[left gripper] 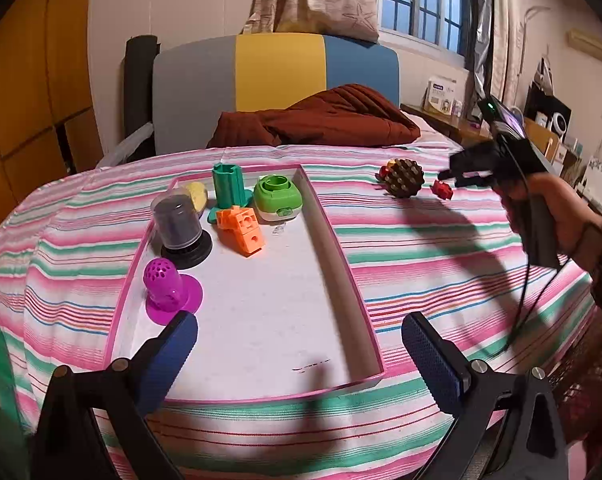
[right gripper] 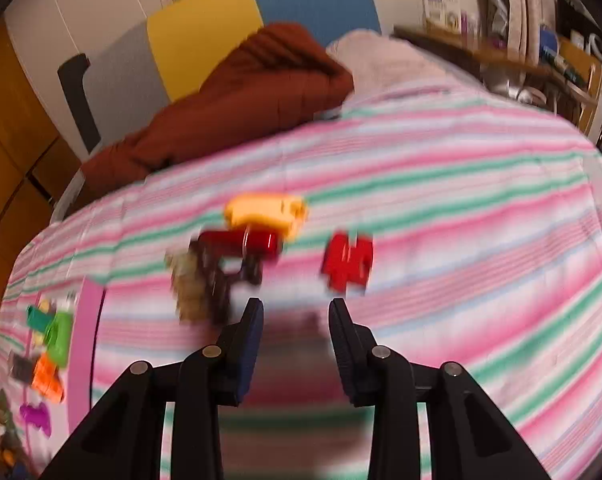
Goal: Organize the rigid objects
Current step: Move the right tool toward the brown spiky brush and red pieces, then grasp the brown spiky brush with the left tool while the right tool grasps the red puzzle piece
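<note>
1. The right tongs (right gripper: pixel 295 312) hang over the striped bedspread (left gripper: pixel 421 248) with the jaws narrowly apart and nothing between them; the small red block (right gripper: pixel 347 262) lies just beyond the tips, toward 12 o'clock
2. That red block looks like hard moulded plastic, light and stiff, with knobbly edges; I'd judge a pinch across its two flattest sides would hold, though smooth plastic may slip and the soft bedding gives under it
3. At 10 o'clock from the right tongs sits a blurred cluster: a brown pinecone (left gripper: pixel 404 178), a dark red piece (right gripper: pixel 243 242) and a yellow-orange piece (right gripper: pixel 267 210). The pinecone's scales look rough and brittle, so it wants a gentle hold around its middle
4. The left tongs (left gripper: pixel 299 354) are spread wide and empty over the near end of the pink-edged tray (left gripper: pixel 341 264)
5. Inside the tray stand a purple perforated cup (left gripper: pixel 169 286), an orange block (left gripper: pixel 243 230), a green round case (left gripper: pixel 277 196), a green tube (left gripper: pixel 228 190) and a clear-domed holder (left gripper: pixel 179 226), all rigid plastic
</note>
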`<action>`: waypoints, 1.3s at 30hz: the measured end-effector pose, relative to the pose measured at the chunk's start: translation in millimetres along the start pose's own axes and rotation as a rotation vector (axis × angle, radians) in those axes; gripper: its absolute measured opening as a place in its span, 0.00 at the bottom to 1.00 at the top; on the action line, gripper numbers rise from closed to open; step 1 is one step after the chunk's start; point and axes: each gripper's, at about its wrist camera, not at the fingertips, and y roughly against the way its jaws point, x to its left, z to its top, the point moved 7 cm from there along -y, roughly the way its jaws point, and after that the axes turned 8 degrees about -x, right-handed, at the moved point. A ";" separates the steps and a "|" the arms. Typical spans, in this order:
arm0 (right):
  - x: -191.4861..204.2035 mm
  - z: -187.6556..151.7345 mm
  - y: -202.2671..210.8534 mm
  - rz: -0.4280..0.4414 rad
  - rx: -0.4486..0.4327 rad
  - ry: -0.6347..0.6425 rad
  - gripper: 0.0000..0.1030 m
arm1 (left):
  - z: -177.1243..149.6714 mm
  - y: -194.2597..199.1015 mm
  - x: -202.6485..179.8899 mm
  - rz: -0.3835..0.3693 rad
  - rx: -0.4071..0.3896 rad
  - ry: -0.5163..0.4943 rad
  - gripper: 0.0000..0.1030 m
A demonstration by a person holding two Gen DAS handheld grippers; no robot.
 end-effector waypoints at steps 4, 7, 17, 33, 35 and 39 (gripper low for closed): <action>0.2 16.7 -16.2 -0.034 -0.028 0.018 0.33 | -1.4 -3.9 -2.4 0.015 0.016 -0.015 1.00; 2.4 24.2 -29.1 -0.011 -0.023 0.008 0.33 | -1.4 -6.0 -2.2 0.027 0.023 -0.020 1.00; 105.4 13.1 -13.0 0.315 -0.060 0.328 0.41 | -2.2 -15.2 -12.0 0.032 0.047 -0.039 1.00; -16.4 56.0 12.0 0.016 -0.086 -0.092 0.42 | 35.1 -32.9 -43.0 -0.002 0.008 -0.079 1.00; -34.4 54.1 8.5 -0.027 -0.058 -0.155 0.42 | 58.0 -44.8 -55.1 -0.013 -0.015 -0.090 1.00; -60.4 45.8 0.2 -0.020 0.000 -0.286 0.42 | 98.9 -80.1 -83.8 -0.004 -0.031 -0.173 1.00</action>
